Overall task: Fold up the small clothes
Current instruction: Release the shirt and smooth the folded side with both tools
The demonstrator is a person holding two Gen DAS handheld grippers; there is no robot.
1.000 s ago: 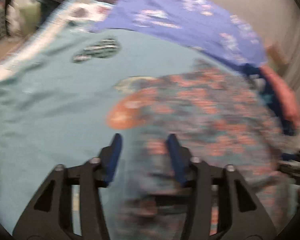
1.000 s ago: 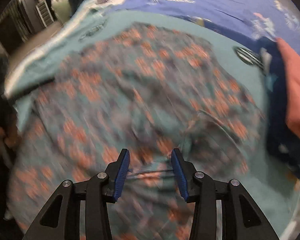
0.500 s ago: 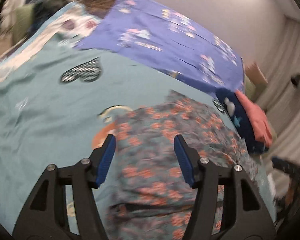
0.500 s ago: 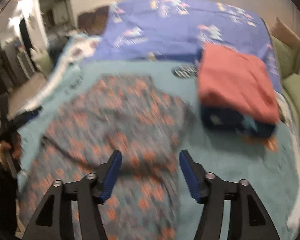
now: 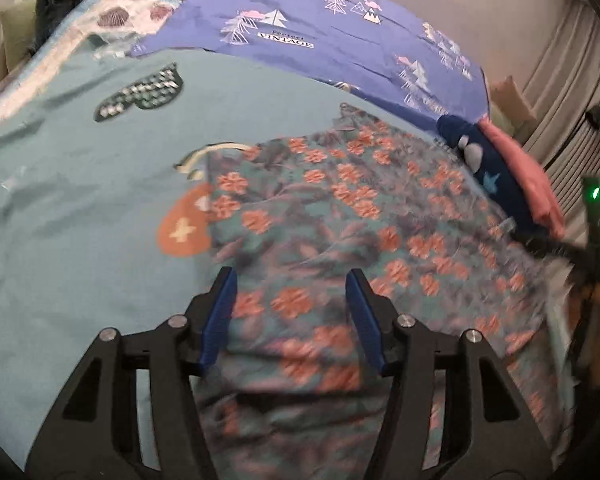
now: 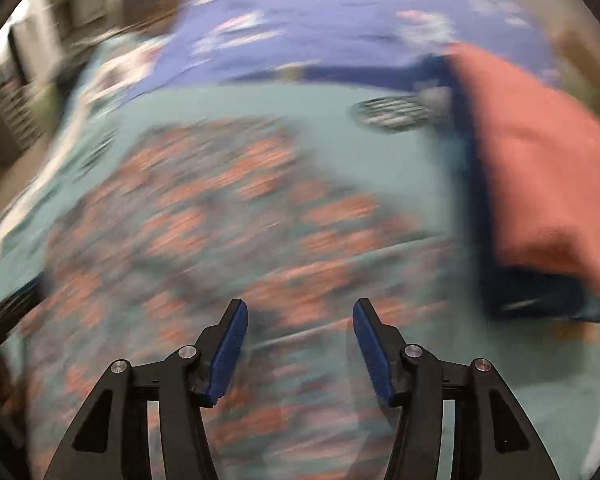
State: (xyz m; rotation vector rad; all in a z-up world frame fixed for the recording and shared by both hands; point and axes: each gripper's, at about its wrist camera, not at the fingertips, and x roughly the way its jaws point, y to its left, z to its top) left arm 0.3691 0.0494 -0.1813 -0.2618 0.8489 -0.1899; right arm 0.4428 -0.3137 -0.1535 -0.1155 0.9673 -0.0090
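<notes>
Teal bedspread (image 5: 80,208) now shows beside the flowered garment (image 5: 340,220); both tongs, left gripper (image 5: 290,312) open and right gripper (image 6: 298,340) closing on nothing, have released it, spread for folding.

floral garment (image 5: 364,216): one, spread flat
folded clothes: two, stacked, pink piece (image 6: 540,168) on navy piece (image 5: 496,184)
teal blanket (image 5: 80,208): one
purple sheet (image 5: 332,28): one
grippers: two, left gripper (image 5: 290,304), right gripper (image 6: 300,336)
</notes>
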